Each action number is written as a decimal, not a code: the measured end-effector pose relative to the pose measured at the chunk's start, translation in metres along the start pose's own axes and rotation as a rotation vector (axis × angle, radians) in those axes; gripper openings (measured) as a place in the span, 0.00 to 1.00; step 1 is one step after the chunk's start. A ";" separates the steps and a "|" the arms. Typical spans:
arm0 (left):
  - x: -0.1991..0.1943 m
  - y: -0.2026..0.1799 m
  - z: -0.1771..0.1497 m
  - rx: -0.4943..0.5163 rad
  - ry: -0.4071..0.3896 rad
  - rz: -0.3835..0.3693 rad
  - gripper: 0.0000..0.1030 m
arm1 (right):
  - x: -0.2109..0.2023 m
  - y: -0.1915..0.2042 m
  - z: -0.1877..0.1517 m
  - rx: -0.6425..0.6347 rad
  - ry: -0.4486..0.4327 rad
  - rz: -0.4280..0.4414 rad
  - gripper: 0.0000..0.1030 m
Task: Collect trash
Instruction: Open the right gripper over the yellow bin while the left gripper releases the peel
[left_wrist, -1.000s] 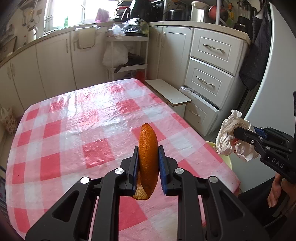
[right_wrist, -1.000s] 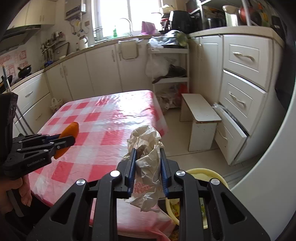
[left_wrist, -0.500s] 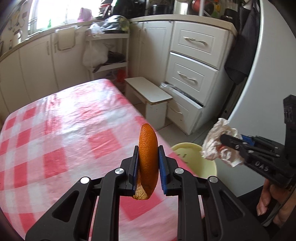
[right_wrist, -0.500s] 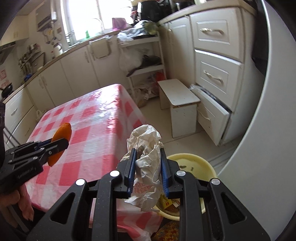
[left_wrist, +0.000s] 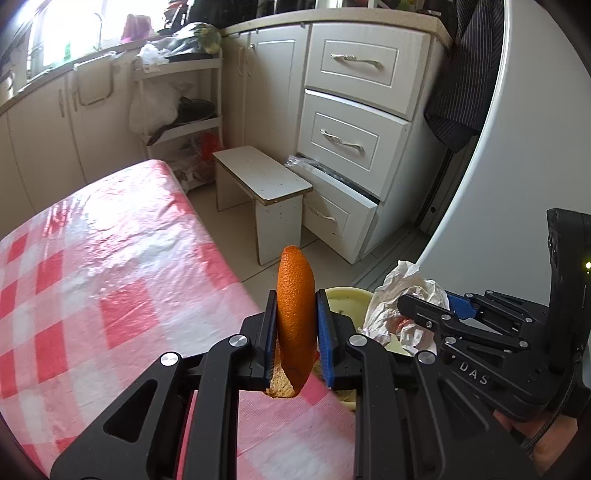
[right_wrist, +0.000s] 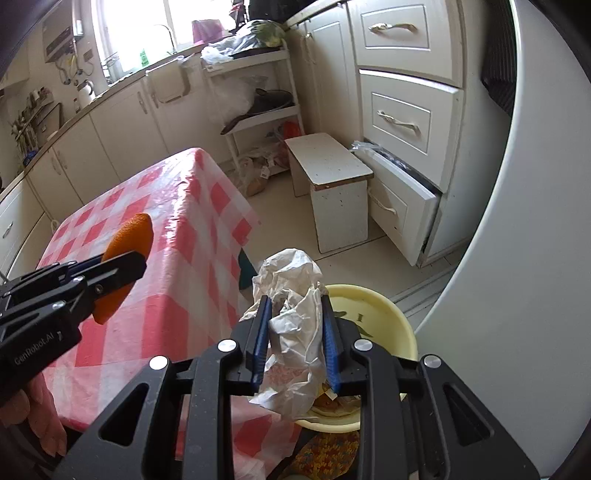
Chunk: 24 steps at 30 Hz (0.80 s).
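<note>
Centre each load over the bin (right_wrist: 388, 317) on the floor beside the table (right_wrist: 177, 229) before release. The right gripper (right_wrist: 293, 343) clamps crumpled paper (right_wrist: 295, 310) above the bin. The left gripper (left_wrist: 295, 339) pinches an orange peel (left_wrist: 295, 306), long axis upright, tip pointing away.

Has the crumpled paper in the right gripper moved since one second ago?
Yes. The crumpled paper moved from beside the table to above the yellow bin.

Black skeletal grippers (left_wrist: 296, 339), blue-padded fingers (right_wrist: 258, 339), silver screws, white "GenRobot.AI" and "DAS" lettering
</note>
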<state>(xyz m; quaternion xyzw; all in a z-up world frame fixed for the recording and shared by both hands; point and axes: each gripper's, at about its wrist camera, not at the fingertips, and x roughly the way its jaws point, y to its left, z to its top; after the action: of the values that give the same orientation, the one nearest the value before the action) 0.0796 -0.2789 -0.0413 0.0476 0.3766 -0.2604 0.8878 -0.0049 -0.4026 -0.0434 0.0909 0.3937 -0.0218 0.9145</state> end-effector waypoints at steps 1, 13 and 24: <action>0.002 -0.001 0.000 0.001 0.003 -0.002 0.19 | 0.002 -0.002 0.000 0.005 0.002 -0.002 0.27; 0.045 -0.030 0.006 0.014 0.048 -0.043 0.19 | 0.013 -0.026 -0.003 0.073 0.027 -0.031 0.55; 0.069 -0.059 0.021 0.063 0.092 -0.069 0.32 | 0.009 -0.045 -0.012 0.129 0.078 -0.091 0.64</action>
<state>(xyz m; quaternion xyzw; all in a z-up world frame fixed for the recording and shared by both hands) 0.1041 -0.3651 -0.0673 0.0745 0.4102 -0.3000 0.8580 -0.0126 -0.4440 -0.0647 0.1324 0.4305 -0.0850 0.8888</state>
